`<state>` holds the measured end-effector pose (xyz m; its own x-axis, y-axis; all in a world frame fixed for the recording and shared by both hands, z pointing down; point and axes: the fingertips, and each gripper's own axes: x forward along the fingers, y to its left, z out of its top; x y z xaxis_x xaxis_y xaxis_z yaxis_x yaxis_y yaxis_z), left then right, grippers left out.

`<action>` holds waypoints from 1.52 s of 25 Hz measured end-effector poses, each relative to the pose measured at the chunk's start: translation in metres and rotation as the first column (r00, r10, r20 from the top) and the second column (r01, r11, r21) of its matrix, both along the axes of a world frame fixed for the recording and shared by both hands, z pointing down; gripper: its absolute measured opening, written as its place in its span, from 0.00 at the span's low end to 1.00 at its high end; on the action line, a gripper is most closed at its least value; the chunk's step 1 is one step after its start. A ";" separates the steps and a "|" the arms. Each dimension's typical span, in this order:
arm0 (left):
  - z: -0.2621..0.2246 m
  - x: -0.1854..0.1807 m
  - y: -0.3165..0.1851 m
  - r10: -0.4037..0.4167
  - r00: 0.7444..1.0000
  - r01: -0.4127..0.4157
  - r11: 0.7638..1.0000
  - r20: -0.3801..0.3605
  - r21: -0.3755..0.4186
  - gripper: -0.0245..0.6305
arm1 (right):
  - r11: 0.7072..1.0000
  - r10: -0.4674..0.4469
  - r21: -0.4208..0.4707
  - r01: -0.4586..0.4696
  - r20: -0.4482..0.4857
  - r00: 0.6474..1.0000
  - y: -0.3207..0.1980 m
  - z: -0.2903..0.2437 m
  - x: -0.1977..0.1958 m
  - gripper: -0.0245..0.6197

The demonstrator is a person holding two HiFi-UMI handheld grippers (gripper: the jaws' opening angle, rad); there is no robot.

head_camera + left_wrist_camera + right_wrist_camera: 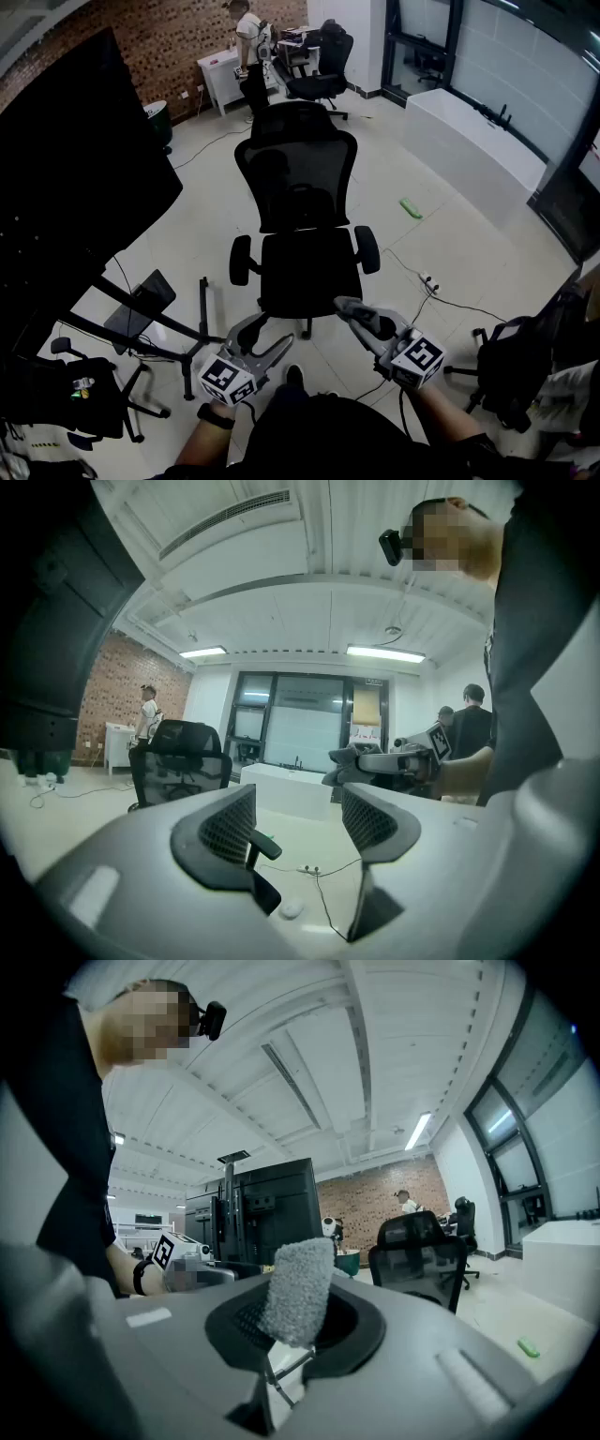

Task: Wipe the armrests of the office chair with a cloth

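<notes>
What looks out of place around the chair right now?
A small green object lies loose on the floor right of the office chair, and a power strip lies nearby. The chair stands upright.

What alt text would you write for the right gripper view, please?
The right gripper is shut on a grey cloth that stands up between its jaws. Beyond it stands a black office chair, with a brick wall behind.

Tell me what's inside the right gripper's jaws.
A grey fuzzy cloth stands upright, pinched in the right gripper. Its lower end is covered by the jaws, so how deep it sits cannot be seen.
</notes>
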<state>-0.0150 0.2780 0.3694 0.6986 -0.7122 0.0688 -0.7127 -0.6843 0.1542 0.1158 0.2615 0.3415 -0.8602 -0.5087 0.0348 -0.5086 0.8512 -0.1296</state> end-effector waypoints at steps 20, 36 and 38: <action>0.014 -0.052 -0.168 0.059 0.998 -0.060 0.998 -0.038 -0.022 0.51 | 0.998 0.058 -0.020 -0.059 -0.022 0.998 -0.161 0.013 -0.058 0.09; 0.013 -0.104 -0.296 0.164 0.986 -0.165 0.986 -0.027 -0.039 0.51 | 0.992 0.126 -0.022 -0.126 -0.023 0.992 -0.290 0.004 -0.123 0.09; 0.013 -0.103 -0.303 0.166 0.986 -0.167 0.985 -0.032 -0.046 0.51 | 0.991 0.129 -0.030 -0.129 -0.026 0.991 -0.296 0.006 -0.123 0.09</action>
<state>-0.1182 -0.0245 0.3821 0.8093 -0.5821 0.0791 -0.5844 -0.7842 0.2086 -0.0074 -0.0345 0.3472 -0.7863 -0.6136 0.0721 -0.6171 0.7740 -0.1420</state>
